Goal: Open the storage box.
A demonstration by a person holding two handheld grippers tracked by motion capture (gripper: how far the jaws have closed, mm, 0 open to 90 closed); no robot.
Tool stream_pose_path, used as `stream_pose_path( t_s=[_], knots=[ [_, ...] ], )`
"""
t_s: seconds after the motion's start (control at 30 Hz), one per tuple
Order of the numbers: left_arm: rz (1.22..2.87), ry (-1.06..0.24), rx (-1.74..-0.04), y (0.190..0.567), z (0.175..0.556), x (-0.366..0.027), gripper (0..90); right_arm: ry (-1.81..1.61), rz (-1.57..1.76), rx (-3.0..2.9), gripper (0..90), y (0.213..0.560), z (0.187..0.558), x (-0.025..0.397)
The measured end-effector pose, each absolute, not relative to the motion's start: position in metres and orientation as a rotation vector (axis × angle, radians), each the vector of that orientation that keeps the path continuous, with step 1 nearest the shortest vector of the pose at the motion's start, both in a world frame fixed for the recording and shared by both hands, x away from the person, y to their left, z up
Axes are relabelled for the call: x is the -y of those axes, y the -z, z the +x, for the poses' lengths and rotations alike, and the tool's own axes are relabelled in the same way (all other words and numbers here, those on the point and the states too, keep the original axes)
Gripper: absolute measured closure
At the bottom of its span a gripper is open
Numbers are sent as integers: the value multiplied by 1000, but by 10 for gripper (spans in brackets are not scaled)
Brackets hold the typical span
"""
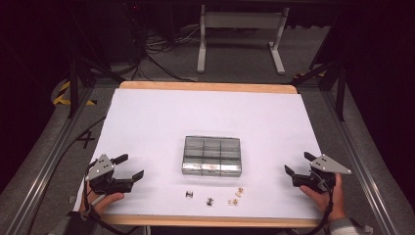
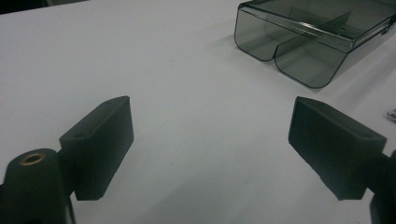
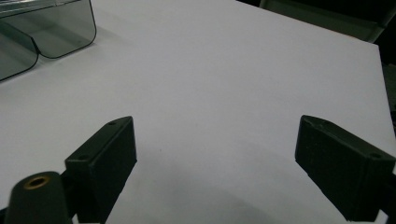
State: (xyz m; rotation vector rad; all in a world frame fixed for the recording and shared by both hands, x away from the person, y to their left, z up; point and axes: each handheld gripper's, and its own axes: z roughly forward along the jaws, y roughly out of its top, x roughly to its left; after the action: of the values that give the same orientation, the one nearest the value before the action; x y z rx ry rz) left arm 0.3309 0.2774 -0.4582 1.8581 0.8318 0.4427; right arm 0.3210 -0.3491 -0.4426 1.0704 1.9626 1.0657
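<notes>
- A clear, smoke-tinted compartment box [image 1: 212,155] is seen at the middle of the white tabletop [image 1: 161,117], and four small parts lie in a loose row just in front of its near edge, between the two grippers.
- Counted from the high view: one box, divided into what looks like three columns of compartments; two dark small parts [image 1: 189,194] [image 1: 210,201]; two pale, brass-coloured small parts [image 1: 233,201] [image 1: 239,191]; two grippers.
- The small parts are judged to be light, stiff pieces of metal or hard plastic, too small for their shape to be told; they are likely to skid or roll on the smooth sheet when nudged.
- Each part is best taken across its narrow body with the jaw tips brought down on either side, low to the tabletop, and only lightly squeezed so that it is not flicked away.
- The box is judged to be thin, rigid plastic, light and somewhat slippery; it may slide if pushed, and is best steadied at a side wall or outer rim rather than at its thin dividers.
- The left gripper [image 1: 128,166] is held near the front left corner of the tabletop, its jaws spread wide with nothing between them; a corner of the box [image 2: 299,42] is seen ahead of it in the left gripper view.
- The right gripper [image 1: 298,164] is held near the front right, its jaws likewise wide apart and empty, above bare sheet in the right gripper view.
- Both grippers are well apart from the parts and the box.
</notes>
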Motion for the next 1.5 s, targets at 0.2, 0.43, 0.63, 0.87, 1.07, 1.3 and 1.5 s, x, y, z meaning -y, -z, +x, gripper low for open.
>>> stream_pose_path(
  t_s=[0.2, 0.43, 0.63, 0.87, 1.07, 1.3, 1.5],
  knots=[
    [1857, -455, -830, 458, 330, -277, 155, -1066, 1069, -1956, 141, 442, 320, 349],
    [1871, -451, -820, 458, 330, -276, 172, -1071, 1068, -1981, 164, 442, 322, 349],
    [1899, -420, -814, 453, 333, -271, 270, -1094, 1082, -2006, 251, 440, 324, 350],
    [1968, -374, -717, 441, 341, -252, 536, -1161, 1011, -2091, 317, 415, 327, 324],
    [2075, -371, -635, 438, 350, -226, 743, -1177, 928, -2210, 363, 389, 339, 285],
    [2107, -343, -573, 435, 367, -196, 837, -1234, 903, -2280, 465, 392, 354, 255],
    [2123, -347, -580, 434, 387, -173, 892, -1233, 861, -2333, 531, 394, 356, 243]
  ],
)
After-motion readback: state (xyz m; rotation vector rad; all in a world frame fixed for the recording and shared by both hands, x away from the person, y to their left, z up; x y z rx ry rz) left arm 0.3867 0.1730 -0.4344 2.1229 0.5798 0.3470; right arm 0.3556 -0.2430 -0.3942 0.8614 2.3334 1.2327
